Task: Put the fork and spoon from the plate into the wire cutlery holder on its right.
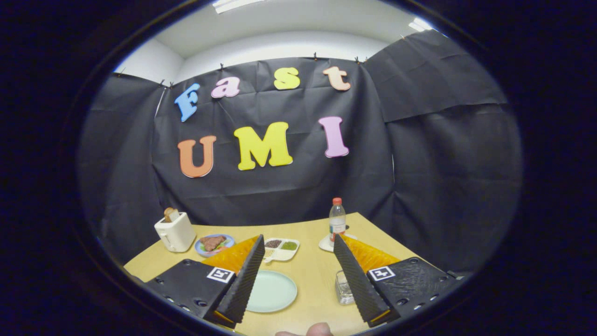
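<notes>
The tongs (298, 280) are held wide open above the pale wooden worktop (317, 275), with nothing between the two fingers but bare space. Between and just beneath the fingers a round, pale green plate (275, 291) is seen lying flat; its visible surface looks bare, and no fork or spoon can be made out on it, the near-left part of the plate being hidden behind the left finger. Just beside the right finger a small container of clear or wire make (344, 287) is seen, right of the plate; it is taken to be the cutlery holder, though its build is too small and blurred to be told, and whether cutlery stands in it cannot be said.

Cutlery of this kind is judged to be stiff, light, thin and slippery; it would best be taken across the middle of the handle, where a flat-lying piece can be pinched from its edges without tipping.

Beyond the fingers a white divided tray of seeds (281, 248) is seen, with a blue plate of food (214, 244) and a white toaster holding bread (175, 232) further left, and a clear plastic bottle with a red cap (337, 220) on a white saucer to the right. A fingertip (319, 330) of the person shows beneath the tongs.
</notes>
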A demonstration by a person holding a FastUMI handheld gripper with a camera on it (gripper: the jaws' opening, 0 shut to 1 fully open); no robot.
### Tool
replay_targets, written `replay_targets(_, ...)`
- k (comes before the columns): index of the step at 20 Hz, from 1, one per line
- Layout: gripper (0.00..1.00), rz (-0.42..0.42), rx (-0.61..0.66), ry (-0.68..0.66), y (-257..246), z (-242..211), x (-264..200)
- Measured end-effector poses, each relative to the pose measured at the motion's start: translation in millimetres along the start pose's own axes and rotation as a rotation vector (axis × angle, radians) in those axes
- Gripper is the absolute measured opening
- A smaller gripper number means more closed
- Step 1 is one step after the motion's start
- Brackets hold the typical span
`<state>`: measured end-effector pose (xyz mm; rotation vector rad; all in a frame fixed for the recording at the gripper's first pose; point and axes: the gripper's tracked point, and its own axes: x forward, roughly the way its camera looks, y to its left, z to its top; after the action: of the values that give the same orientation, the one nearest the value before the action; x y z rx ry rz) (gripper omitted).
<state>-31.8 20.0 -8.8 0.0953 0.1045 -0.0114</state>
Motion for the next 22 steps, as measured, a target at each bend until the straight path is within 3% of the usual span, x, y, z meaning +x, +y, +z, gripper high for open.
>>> replay_targets(8, 0.9, 0.054, -0.054, -0.062, 24, 11, -1)
replay_targets(12, 0.91, 0.119, 0.002, -0.017, 33, 3, 1)
replay_targets(17, 0.91, 0.1, 0.007, -0.032, 19, 5, 3)
replay_targets(22, 0.91, 0.134, 0.01, -0.065, 28, 13, -2)
